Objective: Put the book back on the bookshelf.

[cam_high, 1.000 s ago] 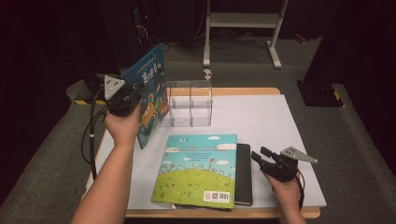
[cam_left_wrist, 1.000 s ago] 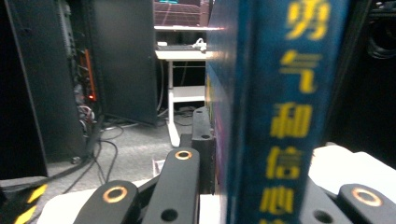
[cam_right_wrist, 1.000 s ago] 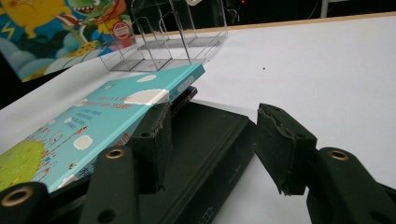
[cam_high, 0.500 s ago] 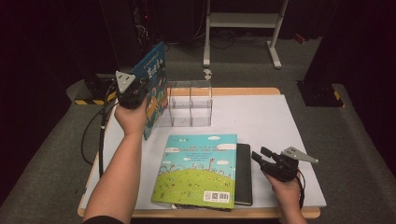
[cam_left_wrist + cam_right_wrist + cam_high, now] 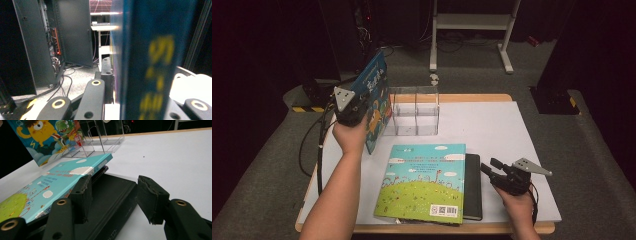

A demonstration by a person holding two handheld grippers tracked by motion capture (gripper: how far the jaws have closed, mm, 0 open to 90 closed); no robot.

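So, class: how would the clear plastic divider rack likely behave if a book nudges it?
The clear plastic divider rack looks thin-walled and hollow, so probably light and apt to slide on the smooth white table sheet. Its low, wide base suggests it would skid rather than tip.

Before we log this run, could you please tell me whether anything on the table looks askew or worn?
The green-and-blue picture book lies partly atop the black notebook, so it sits tilted. The right gripper has open jaws whose foam pads look frayed at the edges. The clear acrylic organiser stands square.
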